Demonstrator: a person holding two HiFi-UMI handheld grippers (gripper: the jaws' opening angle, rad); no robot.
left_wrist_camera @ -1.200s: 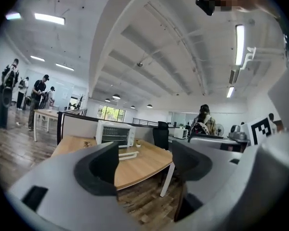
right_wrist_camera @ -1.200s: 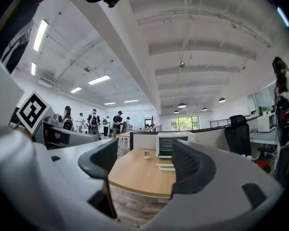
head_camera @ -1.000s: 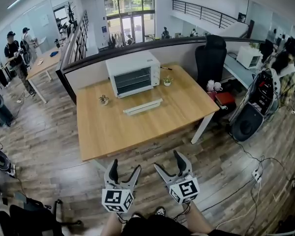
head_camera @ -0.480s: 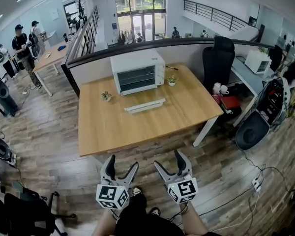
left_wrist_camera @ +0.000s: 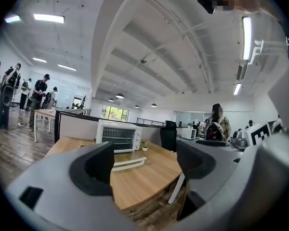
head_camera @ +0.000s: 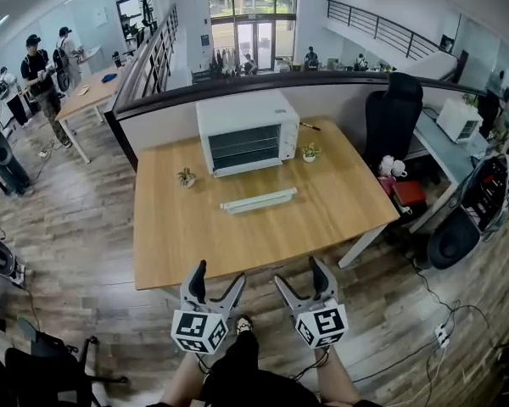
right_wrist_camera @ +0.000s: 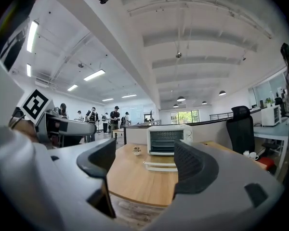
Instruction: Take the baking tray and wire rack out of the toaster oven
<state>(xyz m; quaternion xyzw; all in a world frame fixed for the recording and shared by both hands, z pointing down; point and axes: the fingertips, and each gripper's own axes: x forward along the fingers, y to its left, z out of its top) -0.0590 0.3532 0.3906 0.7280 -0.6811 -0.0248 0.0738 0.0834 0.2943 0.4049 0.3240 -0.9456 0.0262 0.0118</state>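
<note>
Overall: nothing has been taken out yet; the person stands off the near edge of the desk (head_camera: 195,236), with both tools well apart from the oven.
Toaster oven: the white toaster oven (head_camera: 246,134) sits at the far side of the desk against the partition, its glass door facing the person and, as far as I can tell, shut.
Baking tray and wire rack: presumably inside the oven; faint horizontal lines show through the glass, but tray and rack cannot be told apart from here.
Left hand-held gripper: the left hand-held gripper (head_camera: 218,278) has its jaws spread and nothing between them; only the distant desk and oven show in the gap.
Right hand-held gripper: the right hand-held gripper (head_camera: 301,276) is likewise spread wide and empty, pointed at the oven.
Why held so: both are carried low, side by side and aimed forward, which looks like a ready posture for an approach, with jaws already parted for the first grasp.
White bar: a long white bar (head_camera: 258,200) lies flat on the desk just in front of the oven; what it is I cannot tell.
Plants: two small potted plants (head_camera: 186,177) flank the oven, near enough that a wide reach could knock one.
Next move: probably close in and open the door, since the contents sit behind it.
</note>
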